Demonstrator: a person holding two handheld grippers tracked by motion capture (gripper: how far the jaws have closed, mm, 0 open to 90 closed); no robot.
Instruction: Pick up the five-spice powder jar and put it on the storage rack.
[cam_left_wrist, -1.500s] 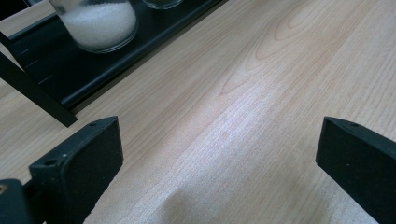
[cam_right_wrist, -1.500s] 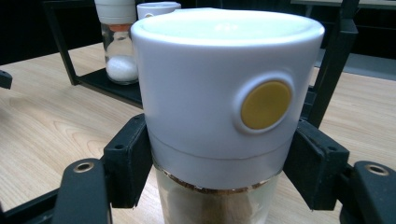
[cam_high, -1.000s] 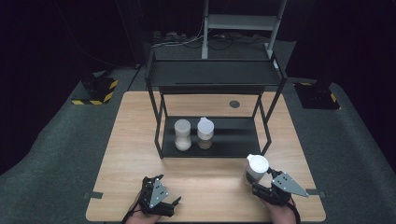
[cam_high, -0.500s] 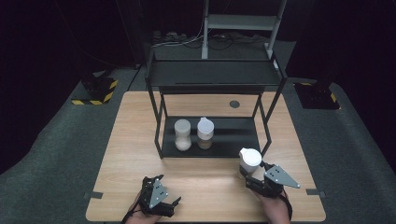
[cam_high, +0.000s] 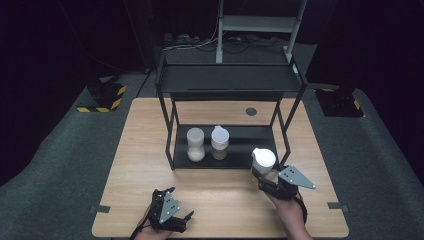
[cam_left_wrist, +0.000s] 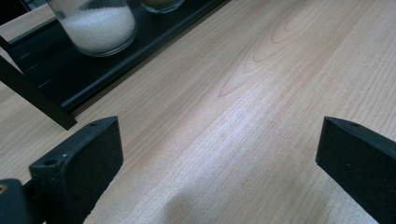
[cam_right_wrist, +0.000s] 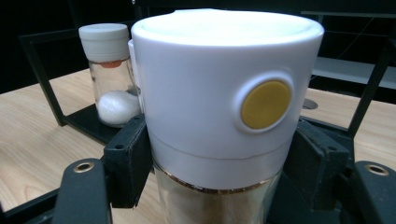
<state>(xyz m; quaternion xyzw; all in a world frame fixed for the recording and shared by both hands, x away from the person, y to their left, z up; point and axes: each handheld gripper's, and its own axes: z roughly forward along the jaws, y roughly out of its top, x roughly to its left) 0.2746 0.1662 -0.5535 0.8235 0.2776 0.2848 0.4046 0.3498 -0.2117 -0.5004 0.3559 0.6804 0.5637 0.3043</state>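
A glass jar with a white lid (cam_high: 263, 160) is held upright just above the table, right at the front right corner of the black rack's lower shelf (cam_high: 239, 150). My right gripper (cam_high: 262, 174) is shut on it. In the right gripper view the jar (cam_right_wrist: 224, 93) is close up, with a round yellow button on its lid and a jaw on each side of its neck. On the lower shelf stand a jar of white powder (cam_high: 195, 144) and a jar with brownish contents (cam_high: 219, 143). My left gripper (cam_high: 173, 204) is low at the table's near edge, open (cam_left_wrist: 219, 158) over bare wood.
The two-tier black rack (cam_high: 230, 80) stands mid-table on thin legs, and its right front post (cam_high: 285, 145) is close to the held jar. A small dark round mark (cam_high: 251, 111) lies on the table behind the rack. Grey carpet surrounds the wooden table (cam_high: 140, 165).
My right gripper has carried the white-lidded jar away from the near edge and leftward, up to the rack's lower shelf. The left gripper has stayed put.
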